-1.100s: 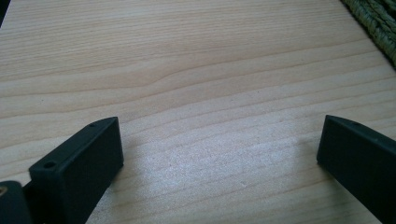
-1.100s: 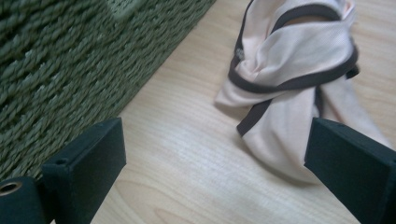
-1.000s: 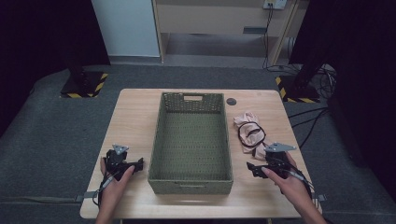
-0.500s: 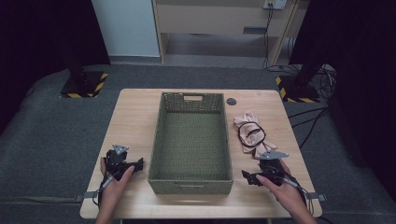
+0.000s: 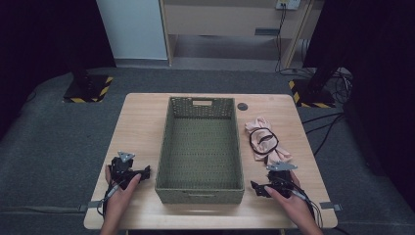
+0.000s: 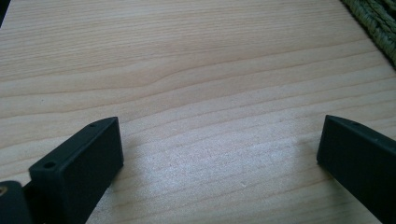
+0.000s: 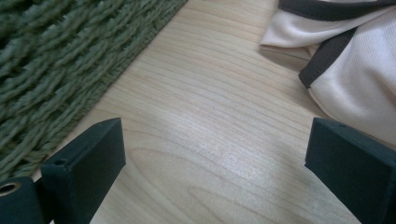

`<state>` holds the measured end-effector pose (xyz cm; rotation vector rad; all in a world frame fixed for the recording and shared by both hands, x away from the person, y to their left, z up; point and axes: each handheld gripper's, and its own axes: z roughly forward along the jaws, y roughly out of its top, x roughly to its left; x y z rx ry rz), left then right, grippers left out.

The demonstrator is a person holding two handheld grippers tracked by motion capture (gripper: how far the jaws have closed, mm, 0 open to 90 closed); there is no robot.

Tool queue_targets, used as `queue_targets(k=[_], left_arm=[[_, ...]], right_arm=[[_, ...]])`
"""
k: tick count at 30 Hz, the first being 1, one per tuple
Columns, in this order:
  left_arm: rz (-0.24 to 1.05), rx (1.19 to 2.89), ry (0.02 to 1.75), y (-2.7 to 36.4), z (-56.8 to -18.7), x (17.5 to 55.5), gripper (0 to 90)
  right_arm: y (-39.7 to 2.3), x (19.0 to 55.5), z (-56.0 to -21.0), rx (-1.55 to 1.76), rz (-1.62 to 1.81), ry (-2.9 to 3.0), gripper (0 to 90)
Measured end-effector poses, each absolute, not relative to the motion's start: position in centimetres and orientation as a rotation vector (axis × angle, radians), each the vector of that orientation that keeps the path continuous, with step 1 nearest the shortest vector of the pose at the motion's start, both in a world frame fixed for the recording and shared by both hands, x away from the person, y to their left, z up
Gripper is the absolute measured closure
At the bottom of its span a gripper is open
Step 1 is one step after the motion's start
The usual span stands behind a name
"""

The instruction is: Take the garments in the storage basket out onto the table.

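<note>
A green woven basket (image 5: pixel 201 182) stands empty in the middle of the wooden table (image 5: pixel 141 122). To its right lies a crumpled pink cloth with dark trim (image 5: pixel 264 142), seen close in the right gripper view as pink cloth (image 7: pixel 355 88). My left gripper (image 5: pixel 145 172) rests on the table left of the basket, jaws wide apart with bare wood between them (image 6: pixel 219 149). My right gripper (image 5: pixel 256 188) sits near the basket's front right corner, just short of the cloth, open and holding nothing (image 7: pixel 215 158). The basket wall (image 7: pixel 56 70) is at its left.
A small dark round disc (image 5: pixel 242 106) lies on the table behind the cloth. Black stands with yellow-striped bases (image 5: pixel 88 88) sit on the grey floor at both back corners. A cabinet (image 5: pixel 230 19) stands behind the table.
My right gripper has drawn back toward the table's front edge and slightly left, away from the cloth. The left gripper has stayed put.
</note>
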<state>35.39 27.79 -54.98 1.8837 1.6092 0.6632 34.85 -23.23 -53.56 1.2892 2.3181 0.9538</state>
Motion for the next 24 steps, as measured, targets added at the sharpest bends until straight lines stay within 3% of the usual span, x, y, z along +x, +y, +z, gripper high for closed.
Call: queue_targets(k=[24], left_arm=[[0.663, 1.884, 1.609, 27.8, -55.0, 35.4, 0.0]], right_arm=[[-22.9, 34.5, -55.0, 1.239, 0.953, 2.301, 0.3]])
